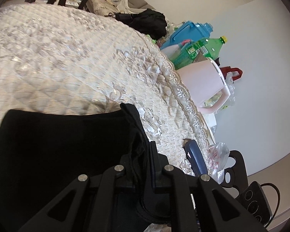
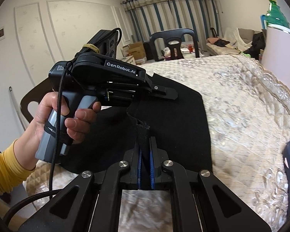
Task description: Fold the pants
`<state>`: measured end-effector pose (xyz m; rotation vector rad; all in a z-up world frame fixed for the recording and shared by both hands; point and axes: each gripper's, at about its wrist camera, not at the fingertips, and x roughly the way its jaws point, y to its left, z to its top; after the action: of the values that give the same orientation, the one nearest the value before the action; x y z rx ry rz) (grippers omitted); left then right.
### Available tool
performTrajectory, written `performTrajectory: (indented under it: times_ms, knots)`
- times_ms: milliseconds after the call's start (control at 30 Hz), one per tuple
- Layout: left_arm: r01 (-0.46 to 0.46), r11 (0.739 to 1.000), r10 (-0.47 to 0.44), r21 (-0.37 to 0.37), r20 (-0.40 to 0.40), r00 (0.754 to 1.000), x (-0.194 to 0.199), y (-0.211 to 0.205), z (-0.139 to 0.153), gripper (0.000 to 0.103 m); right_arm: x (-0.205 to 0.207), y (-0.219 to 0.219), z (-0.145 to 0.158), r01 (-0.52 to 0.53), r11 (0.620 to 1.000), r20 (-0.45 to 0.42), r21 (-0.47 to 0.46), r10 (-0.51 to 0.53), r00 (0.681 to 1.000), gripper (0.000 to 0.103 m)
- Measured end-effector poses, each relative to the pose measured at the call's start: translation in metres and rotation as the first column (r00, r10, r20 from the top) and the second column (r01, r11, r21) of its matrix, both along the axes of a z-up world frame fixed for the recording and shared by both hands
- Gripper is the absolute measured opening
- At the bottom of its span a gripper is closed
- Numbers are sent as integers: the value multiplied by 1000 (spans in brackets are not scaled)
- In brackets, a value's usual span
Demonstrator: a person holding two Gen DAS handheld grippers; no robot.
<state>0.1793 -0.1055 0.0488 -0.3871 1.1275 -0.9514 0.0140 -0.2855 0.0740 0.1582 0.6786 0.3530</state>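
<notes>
The black pants [image 2: 170, 116] lie spread on the quilted cream cover [image 1: 67, 58] of the counter, at its near side, with one straight edge facing the far end and a cut corner toward the lace border [image 1: 183, 100]. The left tool [image 1: 143, 154] is closed on a bunched edge of the pants, the dark cloth pinched between its fingers; from the right wrist view the same left tool [image 2: 164, 94] hangs just above the cloth, held by a hand [image 2: 67, 116] in a yellow sleeve [image 2: 7, 170]. The right tool [image 2: 145, 150] is closed on a narrow fold of the pants, which stands up from between its blue pads [image 2: 139, 158]. Beyond the pants the cover runs bare and open toward the far end, with wide room for moving the cloth that way. Along the lace border the room is tighter: a pink jug [image 1: 201, 85] stands just beside the edge, with a green bottle [image 1: 203, 48] and a blue container [image 1: 187, 31] behind it, and a dark blue object [image 1: 195, 158] and crumpled plastic bag [image 1: 216, 154] near the closer part of that edge. A black bag [image 1: 145, 21] sits past the far corner. A black chair [image 2: 174, 40] stands at the far end, with cardboard boxes [image 2: 135, 50] on the floor behind it, striped curtains [image 2: 174, 9] over the window, and a sofa [image 2: 232, 40] strewn with cloth against the wall.
</notes>
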Motion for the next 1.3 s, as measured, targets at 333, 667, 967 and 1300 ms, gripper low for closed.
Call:
performTrajectory:
  times_ms: [333, 667, 967, 1300]
  knots:
    - [-70, 998, 70, -5, 27, 997, -12, 53, 7, 12, 8, 37, -1, -91, 995, 13, 29, 91, 996, 6]
    - [-138, 990, 138, -2, 25, 990, -20, 97, -1, 12, 14, 64, -6, -158, 986, 13, 57, 158, 987, 6]
    - [-174, 985, 174, 18, 22, 984, -25, 122, -12, 12, 15, 90, -18, -206, 975, -18, 84, 208, 978, 6]
    - [-220, 975, 218, 42, 37, 975, -28, 145, -21, 12, 19, 105, -34, -229, 967, -63, 112, 237, 970, 6]
